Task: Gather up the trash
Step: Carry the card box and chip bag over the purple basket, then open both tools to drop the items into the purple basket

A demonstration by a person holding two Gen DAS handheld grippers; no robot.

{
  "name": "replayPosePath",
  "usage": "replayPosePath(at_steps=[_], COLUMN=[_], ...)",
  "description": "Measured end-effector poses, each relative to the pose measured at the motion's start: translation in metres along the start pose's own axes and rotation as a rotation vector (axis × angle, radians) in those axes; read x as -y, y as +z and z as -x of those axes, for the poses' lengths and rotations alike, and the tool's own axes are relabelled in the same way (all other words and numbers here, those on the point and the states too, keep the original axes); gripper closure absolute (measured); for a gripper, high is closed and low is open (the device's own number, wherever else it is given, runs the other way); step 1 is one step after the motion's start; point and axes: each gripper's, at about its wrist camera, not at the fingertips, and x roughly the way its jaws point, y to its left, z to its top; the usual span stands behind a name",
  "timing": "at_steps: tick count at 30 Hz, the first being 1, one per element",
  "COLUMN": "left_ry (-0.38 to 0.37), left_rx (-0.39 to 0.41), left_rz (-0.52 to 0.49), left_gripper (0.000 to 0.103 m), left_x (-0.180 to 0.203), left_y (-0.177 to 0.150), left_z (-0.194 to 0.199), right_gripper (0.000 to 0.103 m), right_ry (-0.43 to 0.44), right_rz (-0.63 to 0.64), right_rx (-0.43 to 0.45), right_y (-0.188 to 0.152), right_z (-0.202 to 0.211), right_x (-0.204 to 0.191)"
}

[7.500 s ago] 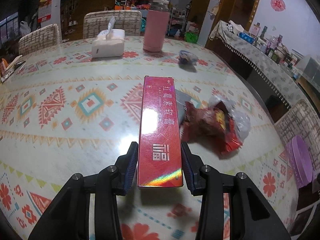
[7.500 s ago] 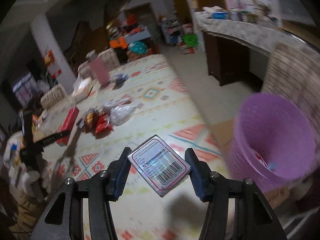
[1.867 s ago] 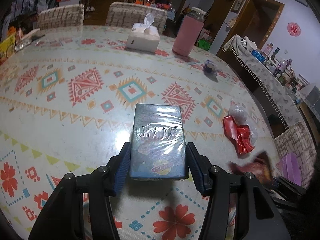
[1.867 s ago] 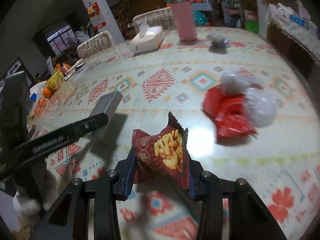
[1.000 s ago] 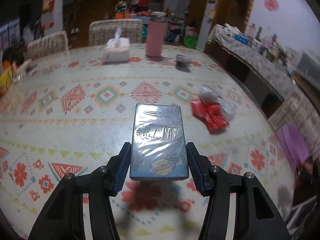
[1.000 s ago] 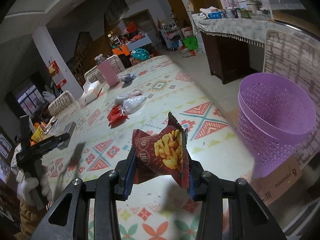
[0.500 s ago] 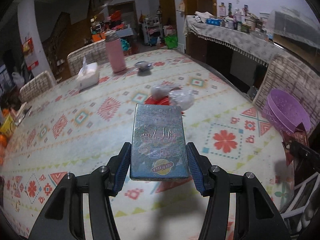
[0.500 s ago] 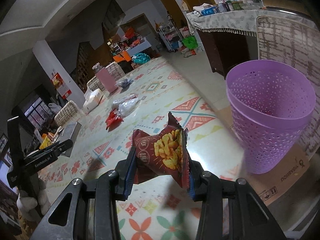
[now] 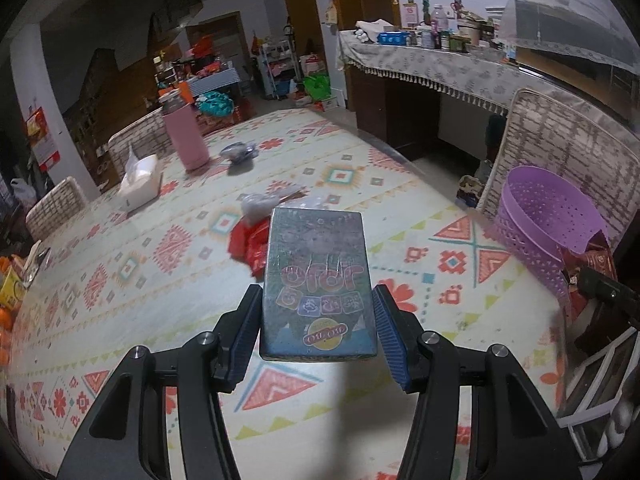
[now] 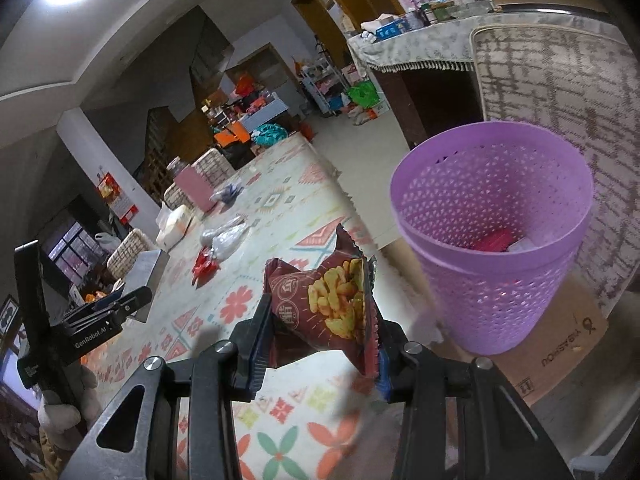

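My left gripper (image 9: 318, 334) is shut on a flat grey-blue box (image 9: 318, 280) wrapped in film, held above the patterned table (image 9: 120, 280). My right gripper (image 10: 320, 340) is shut on a dark red snack bag (image 10: 326, 300) with a picture of yellow chips, near the table's edge and left of the purple mesh bin (image 10: 492, 248). The bin (image 9: 548, 232) holds a red box and other bits. A red wrapper (image 9: 250, 240) and clear plastic bags (image 9: 260, 202) lie on the table; they show as the red wrapper (image 10: 204, 266) and bags (image 10: 226, 238) in the right wrist view.
A pink bottle (image 9: 184, 136), a tissue box (image 9: 140, 182) and a small crumpled wrapper (image 9: 238, 152) stand farther back. Woven chairs (image 9: 560, 152) ring the table. The bin rests on a cardboard box (image 10: 560, 344). A cluttered sideboard (image 9: 440, 64) lies beyond.
Both grippers have swung toward the purple bin, which now looms larger in each view. The box and the snack bag stay gripped as before.
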Motion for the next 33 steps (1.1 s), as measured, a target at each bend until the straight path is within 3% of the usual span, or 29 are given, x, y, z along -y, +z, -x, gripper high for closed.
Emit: replayPosePath(at_steps=[9,21,29,33], left_ry=[-0.117,-0.369,-0.479,-0.492], left_rx=[0.009,-0.019,-0.086,-0.101], left_rz=[-0.048,-0.095,-0.096,-0.085], left_gripper=[0.049,0.049,0.049,0.049], left_x=[0.037,0.128,0.186,0.198], left_y=[0.03,0.1,0.137,0.142], left_z=[-0.001,-0.026,-0.063,-0.076], right_gripper=[0.057,0.057,0.057,0.055], right_ry=[-0.045,-0.141,-0.195,-0.26], right_rz=[-0.023,-0.07,-0.076,-0.079], right_rx=[0.044,0.125,0.119,0.112], right_y=[0.012,0.048,0.078,0.088], right_z=[0.019,0.046,0.031,0.016], right_x=[0.024,0.073,0.098,0.113])
